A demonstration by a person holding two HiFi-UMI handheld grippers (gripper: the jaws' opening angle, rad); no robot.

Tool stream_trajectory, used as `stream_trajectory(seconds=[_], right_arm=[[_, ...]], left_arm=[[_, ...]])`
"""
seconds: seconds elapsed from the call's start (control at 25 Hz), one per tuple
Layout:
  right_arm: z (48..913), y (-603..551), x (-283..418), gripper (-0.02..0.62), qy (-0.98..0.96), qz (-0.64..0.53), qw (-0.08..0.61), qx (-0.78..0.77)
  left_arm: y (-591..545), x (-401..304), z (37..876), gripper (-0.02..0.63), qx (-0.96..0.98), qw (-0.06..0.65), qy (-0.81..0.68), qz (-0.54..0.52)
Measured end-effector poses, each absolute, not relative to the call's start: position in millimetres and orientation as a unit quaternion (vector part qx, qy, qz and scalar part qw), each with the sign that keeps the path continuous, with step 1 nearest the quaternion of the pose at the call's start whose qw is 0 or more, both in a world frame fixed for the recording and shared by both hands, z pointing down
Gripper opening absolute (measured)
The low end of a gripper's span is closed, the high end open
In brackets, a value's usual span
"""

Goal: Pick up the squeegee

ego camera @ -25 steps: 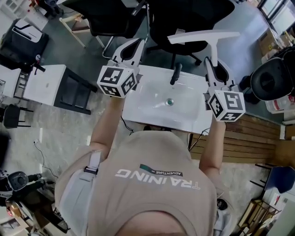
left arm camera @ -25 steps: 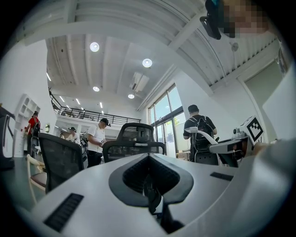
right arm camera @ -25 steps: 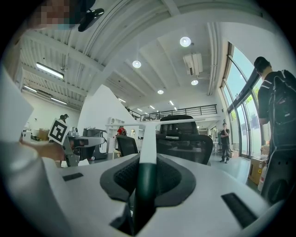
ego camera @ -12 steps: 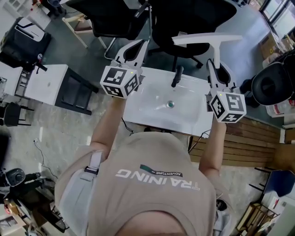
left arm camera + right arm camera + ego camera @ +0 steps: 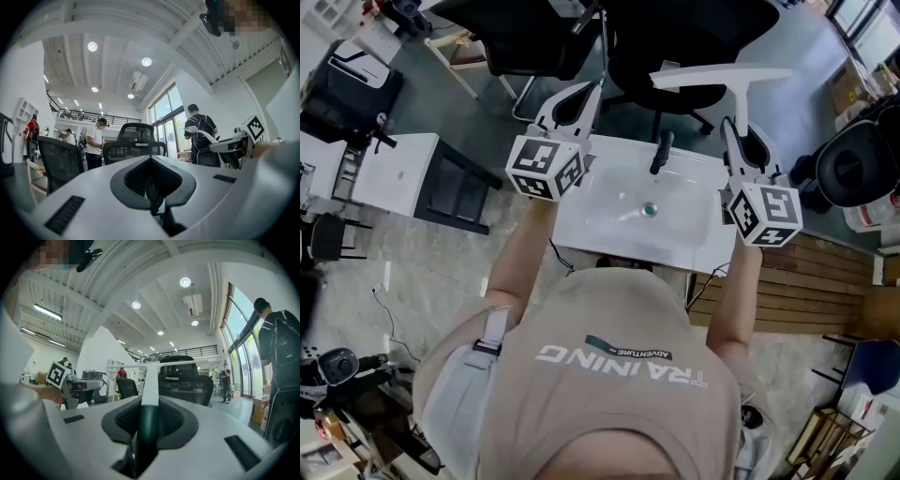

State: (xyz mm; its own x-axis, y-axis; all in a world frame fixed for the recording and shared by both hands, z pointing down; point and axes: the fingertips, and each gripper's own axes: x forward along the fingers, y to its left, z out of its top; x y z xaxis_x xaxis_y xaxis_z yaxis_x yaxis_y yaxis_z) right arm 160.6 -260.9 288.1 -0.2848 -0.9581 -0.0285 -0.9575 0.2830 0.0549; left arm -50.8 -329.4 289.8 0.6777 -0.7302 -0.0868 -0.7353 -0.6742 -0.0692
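The squeegee (image 5: pixel 722 76) is T-shaped, with a long white blade and a white stem that runs into a dark green handle (image 5: pixel 146 427). My right gripper (image 5: pixel 732 129) is shut on that handle and holds the squeegee level above the right end of the white sink (image 5: pixel 609 220). In the right gripper view the stem (image 5: pixel 150 380) rises straight out between the jaws (image 5: pixel 150 400) to the crossbar. My left gripper (image 5: pixel 592 91) hovers over the sink's left end. Its jaws meet at the tips with nothing between them (image 5: pixel 150 158).
A black faucet (image 5: pixel 659 152) and a round drain (image 5: pixel 650 209) sit in the sink. Black office chairs (image 5: pixel 675 37) stand just beyond it. A white cabinet (image 5: pixel 394 173) is to the left, wooden slats (image 5: pixel 806 281) to the right. People stand in the background (image 5: pixel 96 143).
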Motion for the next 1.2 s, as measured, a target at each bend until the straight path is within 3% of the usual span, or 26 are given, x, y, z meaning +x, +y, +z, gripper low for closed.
stream_trajectory(seconds=[1.2], right_arm=[[291, -260, 173, 0.087, -0.79, -0.027, 0.006, 0.612]], left_arm=[[-335, -41, 293, 0.012, -0.92, 0.05, 0.388, 0.022]])
